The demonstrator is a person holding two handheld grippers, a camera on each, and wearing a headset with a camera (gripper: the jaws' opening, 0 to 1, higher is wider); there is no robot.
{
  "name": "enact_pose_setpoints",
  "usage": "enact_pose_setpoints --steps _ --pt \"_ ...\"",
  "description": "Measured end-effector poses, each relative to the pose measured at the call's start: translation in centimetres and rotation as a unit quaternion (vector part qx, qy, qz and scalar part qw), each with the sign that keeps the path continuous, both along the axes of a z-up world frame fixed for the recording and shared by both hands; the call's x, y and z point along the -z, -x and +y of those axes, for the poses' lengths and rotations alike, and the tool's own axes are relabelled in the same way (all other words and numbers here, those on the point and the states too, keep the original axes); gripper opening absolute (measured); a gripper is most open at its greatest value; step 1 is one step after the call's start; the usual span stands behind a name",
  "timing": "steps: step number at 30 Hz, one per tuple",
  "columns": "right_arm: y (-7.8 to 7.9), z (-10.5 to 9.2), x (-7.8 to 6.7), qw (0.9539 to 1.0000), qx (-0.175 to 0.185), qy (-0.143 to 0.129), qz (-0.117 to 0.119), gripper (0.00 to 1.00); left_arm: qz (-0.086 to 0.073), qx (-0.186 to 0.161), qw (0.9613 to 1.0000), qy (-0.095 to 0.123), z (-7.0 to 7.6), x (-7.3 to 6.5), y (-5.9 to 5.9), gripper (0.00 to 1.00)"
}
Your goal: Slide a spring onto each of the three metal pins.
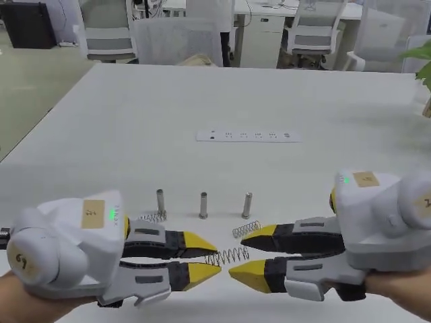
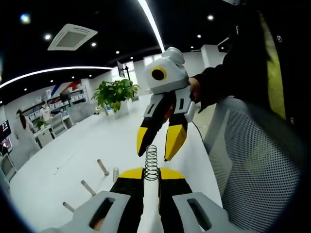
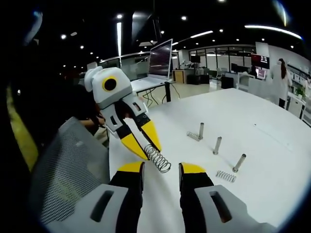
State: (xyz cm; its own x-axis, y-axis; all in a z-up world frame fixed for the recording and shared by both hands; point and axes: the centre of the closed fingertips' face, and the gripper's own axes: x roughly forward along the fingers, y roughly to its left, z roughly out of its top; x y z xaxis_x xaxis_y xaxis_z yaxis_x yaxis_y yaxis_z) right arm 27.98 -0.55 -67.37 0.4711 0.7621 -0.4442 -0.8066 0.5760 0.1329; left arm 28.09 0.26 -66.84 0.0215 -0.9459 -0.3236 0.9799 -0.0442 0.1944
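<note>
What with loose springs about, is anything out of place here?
Nothing stands out. The three pins stand upright and bare; two springs lie on the table beside them, and the left gripper holds the third spring.

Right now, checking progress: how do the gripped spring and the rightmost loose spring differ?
The gripped spring is clamped in the left gripper; the loose spring lies free. The gripped spring points toward the right gripper; the loose spring rests on the table. Neither sits on a pin.

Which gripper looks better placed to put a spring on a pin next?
Probably left: the left gripper is shut on a spring, near the bare metal pins; the right gripper is open, holding nothing.
</note>
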Motion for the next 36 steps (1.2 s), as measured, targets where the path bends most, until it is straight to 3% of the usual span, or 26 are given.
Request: enact_pose_setpoints --steps 23,30,36 --pt "0.8 0.6 -0.5 0.9994 -0.022 -0.021 0.018 0.13 0.005 0.017 0.9997 0.013 -0.4 -0.8 0.9 0.02" --pt "0.9 0.9 -1.1 0.9993 -0.032 -0.006 0.021 0.11 0.003 0.015 0.9999 0.008 -0.3 -0.4 0.9 0.02" --pt "0.9 1.1 -1.3 0.998 -0.052 0.032 0.015 0.1 0.004 0.012 0.9999 0.007 -0.3 -0.3 0.8 0.02"
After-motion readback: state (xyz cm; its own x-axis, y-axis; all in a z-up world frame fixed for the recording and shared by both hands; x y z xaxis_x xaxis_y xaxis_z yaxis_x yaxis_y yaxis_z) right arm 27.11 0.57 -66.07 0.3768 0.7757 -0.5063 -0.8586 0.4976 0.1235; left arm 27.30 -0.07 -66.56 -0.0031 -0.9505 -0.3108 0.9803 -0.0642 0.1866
